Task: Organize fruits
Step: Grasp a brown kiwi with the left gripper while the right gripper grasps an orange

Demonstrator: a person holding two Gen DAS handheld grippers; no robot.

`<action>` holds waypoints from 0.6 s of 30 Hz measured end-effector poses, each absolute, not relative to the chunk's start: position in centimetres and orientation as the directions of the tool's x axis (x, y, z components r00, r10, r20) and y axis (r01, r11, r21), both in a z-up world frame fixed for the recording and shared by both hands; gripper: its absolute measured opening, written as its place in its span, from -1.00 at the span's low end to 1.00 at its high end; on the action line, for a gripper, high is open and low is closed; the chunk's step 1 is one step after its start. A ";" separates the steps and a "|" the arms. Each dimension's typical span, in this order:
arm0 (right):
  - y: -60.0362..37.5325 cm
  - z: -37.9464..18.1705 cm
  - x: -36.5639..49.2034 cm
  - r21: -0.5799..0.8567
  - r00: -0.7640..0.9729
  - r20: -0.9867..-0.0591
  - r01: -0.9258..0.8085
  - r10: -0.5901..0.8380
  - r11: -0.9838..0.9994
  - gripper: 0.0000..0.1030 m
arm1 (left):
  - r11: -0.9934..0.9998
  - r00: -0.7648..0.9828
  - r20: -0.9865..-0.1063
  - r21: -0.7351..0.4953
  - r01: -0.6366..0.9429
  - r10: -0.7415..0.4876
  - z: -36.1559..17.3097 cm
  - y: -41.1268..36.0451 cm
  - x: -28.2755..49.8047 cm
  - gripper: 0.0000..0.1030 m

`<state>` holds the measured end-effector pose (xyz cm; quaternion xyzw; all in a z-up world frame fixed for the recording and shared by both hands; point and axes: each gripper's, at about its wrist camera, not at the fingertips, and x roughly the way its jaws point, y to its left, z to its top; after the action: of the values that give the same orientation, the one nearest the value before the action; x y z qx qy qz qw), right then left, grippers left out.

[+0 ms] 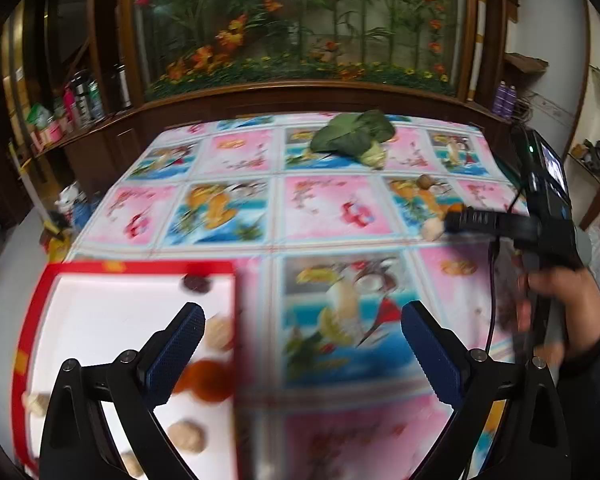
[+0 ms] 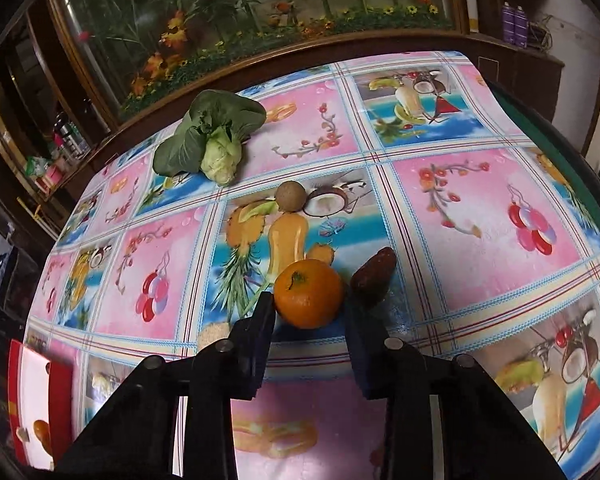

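Note:
In the right wrist view an orange [image 2: 308, 294] lies on the patterned tablecloth, right between the tips of my right gripper [image 2: 310, 320], whose jaws stand open around it. A dark brown date-like fruit [image 2: 373, 276] lies just right of the orange. A round brown kiwi-like fruit [image 2: 290, 197] sits farther back. My left gripper [image 1: 302, 344] is open and empty, hovering by the right edge of a red-rimmed white tray [image 1: 140, 268] that holds several small fruits, among them an orange one [image 1: 206, 380] and a tan one [image 1: 186, 436]. The left wrist view is blurred.
A leafy green cabbage [image 2: 208, 140] lies at the table's far side; it also shows in the left wrist view [image 1: 354, 134]. A dark wooden cabinet with a flower display stands behind the table. The tray shows at lower left in the right wrist view [image 2: 32, 392].

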<state>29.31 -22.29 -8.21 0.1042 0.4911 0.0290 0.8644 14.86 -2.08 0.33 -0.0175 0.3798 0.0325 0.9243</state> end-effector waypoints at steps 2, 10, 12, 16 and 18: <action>-23.0 -7.9 28.4 0.206 0.520 -0.841 0.051 0.150 0.977 -0.33 | 0.999 0.710 -0.703 -0.019 -0.048 0.021 -0.1 -3.4 16.5 0.87; -27.7 -5.8 23.1 0.221 0.555 -0.820 0.084 0.139 0.972 -0.32 | 0.995 0.669 -0.738 -0.039 0.093 -0.092 -3.7 -9.9 24.9 0.46; -28.3 -5.3 21.8 0.214 0.566 -0.814 0.085 0.130 0.973 -0.32 | 0.993 0.663 -0.743 -0.030 0.114 -0.098 -4.8 -11.3 27.1 0.42; -29.0 -5.0 20.5 0.213 0.573 -0.810 0.090 0.125 0.973 -0.32 | 0.992 0.657 -0.747 -0.019 0.127 -0.099 -6.6 -12.7 30.1 0.14; -29.3 -4.9 20.3 0.216 0.574 -0.809 0.092 0.126 0.972 -0.32 | 0.994 0.631 -0.773 -0.002 0.107 -0.069 -7.5 -12.5 31.0 -0.48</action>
<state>20.28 -29.31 -4.89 0.1179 0.4615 0.0099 0.8792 31.02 -12.51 -7.52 0.0221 0.4268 -0.0486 0.9028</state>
